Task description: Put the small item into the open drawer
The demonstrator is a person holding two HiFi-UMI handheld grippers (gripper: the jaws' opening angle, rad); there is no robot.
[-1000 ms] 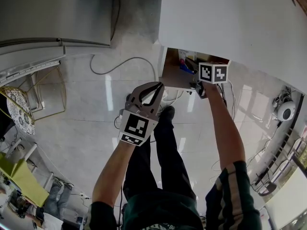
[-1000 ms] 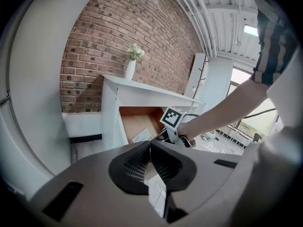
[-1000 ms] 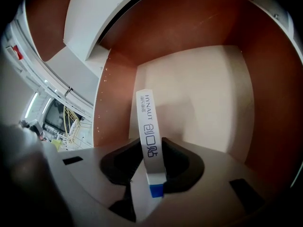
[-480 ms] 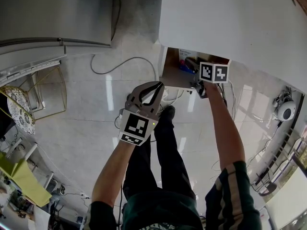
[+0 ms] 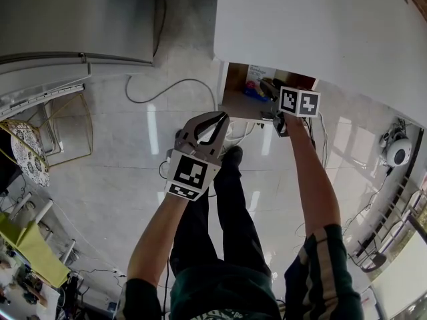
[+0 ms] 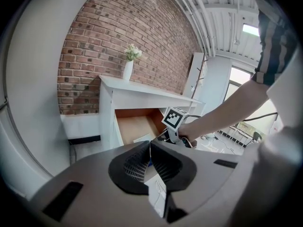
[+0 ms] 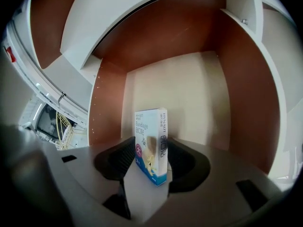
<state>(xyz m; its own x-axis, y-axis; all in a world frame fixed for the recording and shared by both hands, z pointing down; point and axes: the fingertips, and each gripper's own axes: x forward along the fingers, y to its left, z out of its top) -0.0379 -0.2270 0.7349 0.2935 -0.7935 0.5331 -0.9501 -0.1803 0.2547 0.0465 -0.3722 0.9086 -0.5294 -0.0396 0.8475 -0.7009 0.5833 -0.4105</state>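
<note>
Item: bandage box (image 7: 150, 126), a small white-and-blue printed carton.
Location: inside the open drawer (image 7: 199, 89). It stands upright on one narrow end on the pale drawer floor, with brown side walls well apart on either side.
Right gripper (image 7: 150, 151): the claw is spread wide and its jaws have just been opening. The box stands between them, unclamped. There is a clear gap at the left pad, and the right pad is just beside the carton.
Left gripper (image 6: 150, 145): jaws closed tip to tip on nothing. It is held outside the drawer front and aimed toward it.
Weight: judged light, being thin card with soft contents.
Stiffness: moderate. The panels likely dent or buckle under a hard squeeze.
Surface: glossy print, probably a little slick against the ribbed pads.
Fragility: low for the contents, but the carton is easily crushed.
Stability: tall on a small footprint, so a brush from a departing pad could topple it.
Hold point: across the two broad faces at mid-height, with gentle pressure, avoiding the end flaps.
Task standing: placement appears made.
</note>
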